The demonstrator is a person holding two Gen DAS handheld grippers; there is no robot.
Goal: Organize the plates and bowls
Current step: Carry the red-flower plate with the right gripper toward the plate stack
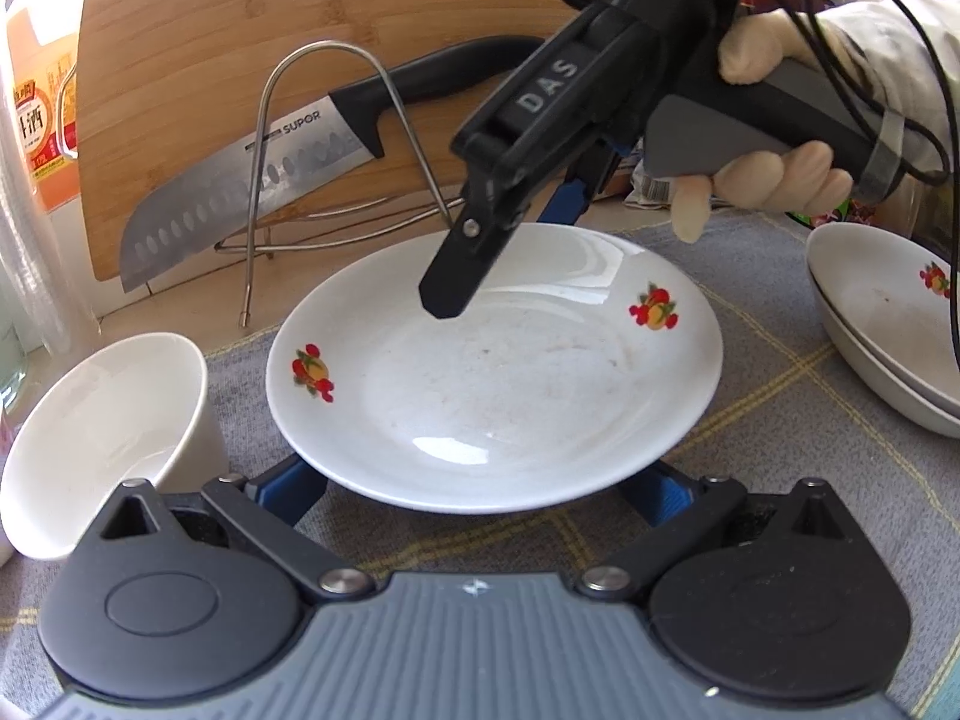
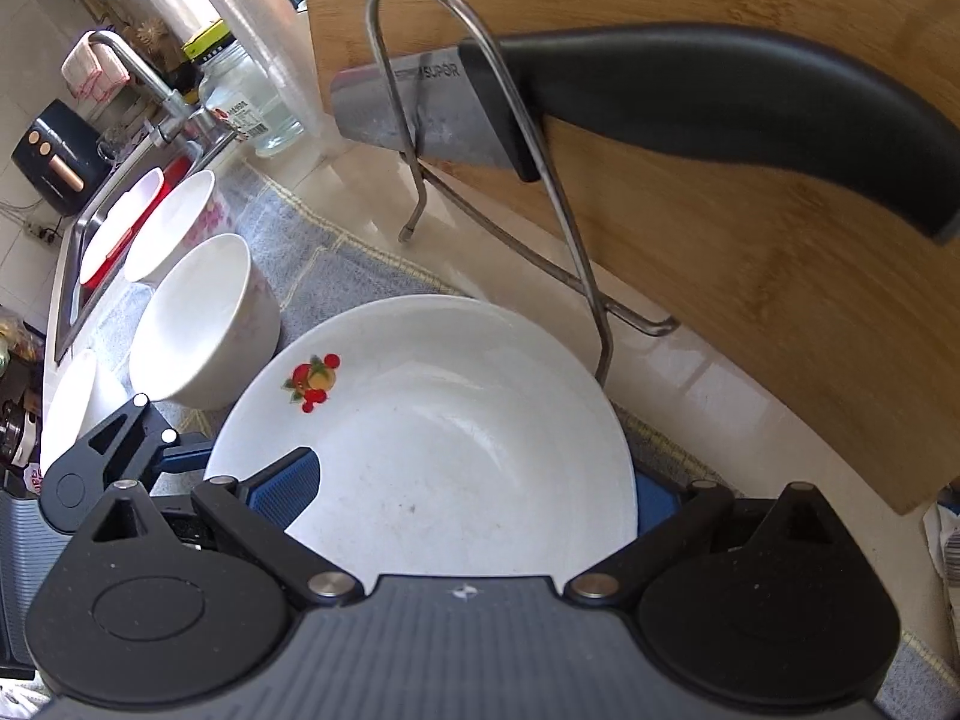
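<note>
Now both wide-open tools, left tool (image 1: 480, 489) and right tool (image 2: 474, 480), flank the plate (image 1: 510, 372).

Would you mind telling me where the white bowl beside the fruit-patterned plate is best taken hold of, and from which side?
Grip the white bowl by its rim, one finger inside and one outside the wall. It sits tipped, mouth open toward the left tool, so the near edge of the rim is probably the easiest entry. Its smooth, flaring wall offers no other hold. Keep clear of the plate beside it.
</note>
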